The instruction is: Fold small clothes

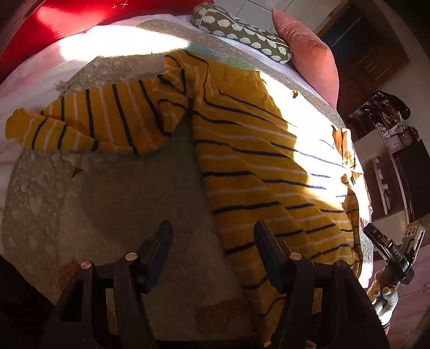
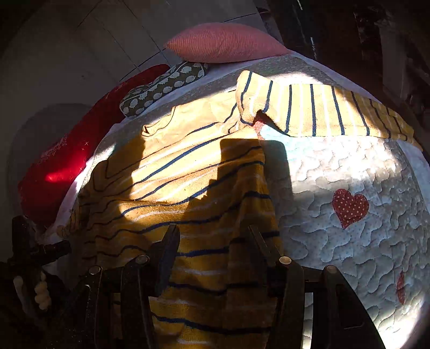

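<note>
A small yellow sweater point(image 1: 255, 171) with navy and white stripes lies flat on a quilted bedspread point(image 1: 107, 188). One sleeve point(image 1: 88, 120) stretches out to the left in the left wrist view. My left gripper point(image 1: 212, 236) is open and empty, hovering over the sweater's lower left hem edge. In the right wrist view the sweater point(image 2: 188, 201) lies under my right gripper point(image 2: 215, 236), which is open and empty above the hem near its right edge. The other sleeve point(image 2: 322, 110) stretches out to the right. The right gripper also shows at the right edge of the left wrist view point(image 1: 389, 249).
A pink cushion point(image 1: 309, 53), a patterned olive pillow point(image 1: 242, 32) and a red pillow point(image 1: 67, 24) lie at the head of the bed. The quilt has a red heart patch point(image 2: 349, 206). Shelves with clutter point(image 1: 389, 134) stand beside the bed. Strong sunlight crosses the sweater.
</note>
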Demonstrator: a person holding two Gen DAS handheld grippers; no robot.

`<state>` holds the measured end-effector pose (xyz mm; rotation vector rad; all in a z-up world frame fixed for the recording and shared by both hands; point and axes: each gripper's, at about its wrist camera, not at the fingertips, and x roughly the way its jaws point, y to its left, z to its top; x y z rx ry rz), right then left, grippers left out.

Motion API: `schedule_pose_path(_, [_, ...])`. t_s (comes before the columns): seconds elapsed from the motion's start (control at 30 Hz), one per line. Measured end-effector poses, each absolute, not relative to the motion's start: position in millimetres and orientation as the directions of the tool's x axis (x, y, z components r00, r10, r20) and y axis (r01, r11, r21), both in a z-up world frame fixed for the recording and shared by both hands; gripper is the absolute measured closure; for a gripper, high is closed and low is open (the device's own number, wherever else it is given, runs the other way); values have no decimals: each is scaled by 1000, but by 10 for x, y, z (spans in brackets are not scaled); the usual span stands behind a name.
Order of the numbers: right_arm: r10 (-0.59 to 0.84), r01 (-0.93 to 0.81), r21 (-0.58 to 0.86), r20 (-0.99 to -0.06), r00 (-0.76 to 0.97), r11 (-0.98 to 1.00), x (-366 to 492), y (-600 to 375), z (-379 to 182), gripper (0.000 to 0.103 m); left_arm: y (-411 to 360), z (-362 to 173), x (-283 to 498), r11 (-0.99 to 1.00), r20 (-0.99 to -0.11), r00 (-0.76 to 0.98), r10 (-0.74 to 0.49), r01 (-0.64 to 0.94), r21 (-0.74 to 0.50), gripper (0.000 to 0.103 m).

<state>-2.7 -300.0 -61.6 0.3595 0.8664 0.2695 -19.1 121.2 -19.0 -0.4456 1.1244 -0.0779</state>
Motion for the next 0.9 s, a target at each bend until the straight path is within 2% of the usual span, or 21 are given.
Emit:
schedule_pose_path(0.17, [385,-49,465,-665,640,884,-348,-3175,-783,44,761,-301,-539,938,-867,429,-254,-110,-330,41])
schedule_pose_path(0.33, [347,43,484,-684,642,874,-482,-3361,-1005,44,389,-458,-705,941,-872,398,-285,-56,-334,36])
schedule_pose_path(0.43, [373,39,516,-667,644,855,-520,-3343,-1073,44,208,-479,-735,928,-858,396,-327,-35,-370,36])
schedule_pose_path(0.47, [389,31,534,-654,648,845,-531,-3320,-1083,44,152,-489,-733,922,-852,388,-350,-19,-387,42])
schedule_pose_path(0.5, [412,26,557,-644,645,830,-529,-3307,-1095,44,93,-509,-726,930,-866,373,-334,-18,-367,72])
schedule_pose_path(0.53, [433,30,583,-636,639,812,-526,-3298,-1117,45,54,-525,-706,943,-886,351,-302,-23,-331,92])
schedule_pose_path(0.57, [456,29,609,-624,635,793,-533,-3287,-1131,62,61,-516,-704,941,-886,346,-308,-29,-338,92])
schedule_pose_path(0.6, [497,16,643,-608,619,766,-539,-3272,-1153,90,92,-492,-723,935,-883,347,-315,-47,-352,92])
schedule_pose_path(0.67, [559,3,692,-586,586,722,-603,-3227,-1185,90,206,-411,-770,936,-885,354,-301,-69,-346,93])
schedule_pose_path(0.9, [583,-35,692,-578,571,721,-1168,-3120,-1113,91,569,-29,-1124,964,-884,426,-193,-87,-252,93])
